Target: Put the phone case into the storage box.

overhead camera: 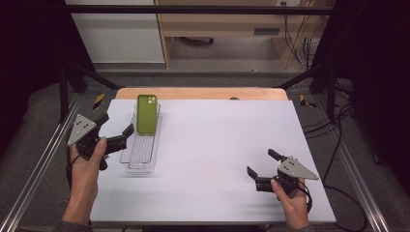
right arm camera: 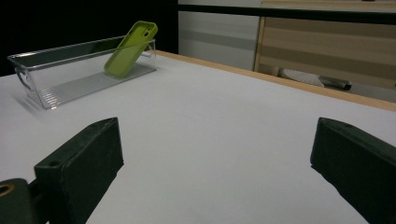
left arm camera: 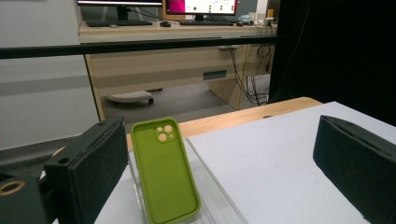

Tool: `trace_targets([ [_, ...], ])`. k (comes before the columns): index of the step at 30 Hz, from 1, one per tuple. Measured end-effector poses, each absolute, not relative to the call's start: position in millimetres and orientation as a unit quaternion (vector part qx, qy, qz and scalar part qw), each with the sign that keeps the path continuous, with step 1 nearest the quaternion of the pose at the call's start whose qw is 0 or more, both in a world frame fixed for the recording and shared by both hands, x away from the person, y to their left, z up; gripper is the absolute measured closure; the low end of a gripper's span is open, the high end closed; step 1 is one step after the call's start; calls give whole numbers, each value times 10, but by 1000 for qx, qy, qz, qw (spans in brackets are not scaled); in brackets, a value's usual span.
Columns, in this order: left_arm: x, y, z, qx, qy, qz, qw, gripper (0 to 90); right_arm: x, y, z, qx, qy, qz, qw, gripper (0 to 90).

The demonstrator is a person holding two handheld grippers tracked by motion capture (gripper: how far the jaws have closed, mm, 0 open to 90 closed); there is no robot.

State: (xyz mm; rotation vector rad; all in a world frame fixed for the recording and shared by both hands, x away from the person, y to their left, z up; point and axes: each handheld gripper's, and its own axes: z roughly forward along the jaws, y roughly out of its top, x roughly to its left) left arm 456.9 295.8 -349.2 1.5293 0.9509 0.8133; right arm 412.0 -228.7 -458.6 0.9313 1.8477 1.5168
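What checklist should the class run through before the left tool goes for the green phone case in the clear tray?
1. Left tool open wide enough: ok, jaws spread apart and empty.
2. Green phone case reachable: ok, it leans tilted against the far end wall of the clear tray, its top edge above the rim.
3. Left tool aligned with the case: ok, the case lies between the jaws in the left gripper view.
4. Tray standing steady on the white table: cannot tell.
5. Right tool out of the way: ok, open, empty, far across the table.
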Motion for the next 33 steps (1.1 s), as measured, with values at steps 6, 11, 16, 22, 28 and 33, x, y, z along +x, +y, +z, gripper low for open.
trace_targets([
  [6, 4486, 3072, -3549, 638, 408, 343, 556, 31, 4120, -2285, -4586, 348, 690, 567, 284, 25],
  [11, 4421, 3121, -3618, 634, 406, 343, 562, 30, 4121, -2278, -4590, 348, 692, 566, 282, 25],
  [16, 4357, 3141, -3708, 628, 410, 337, 570, 30, 4119, -2280, -4587, 348, 691, 567, 283, 25],
  [22, 4285, 3118, -3832, 632, 405, 323, 576, 18, 4119, -2285, -4585, 347, 691, 567, 283, 25],
  [28, 4220, 3087, -3928, 632, 404, 329, 574, 18, 4117, -2280, -4585, 346, 691, 568, 282, 25],
  [33, 4187, 3087, -4034, 633, 398, 328, 577, 18, 4118, -2283, -4584, 346, 691, 568, 283, 25],
])
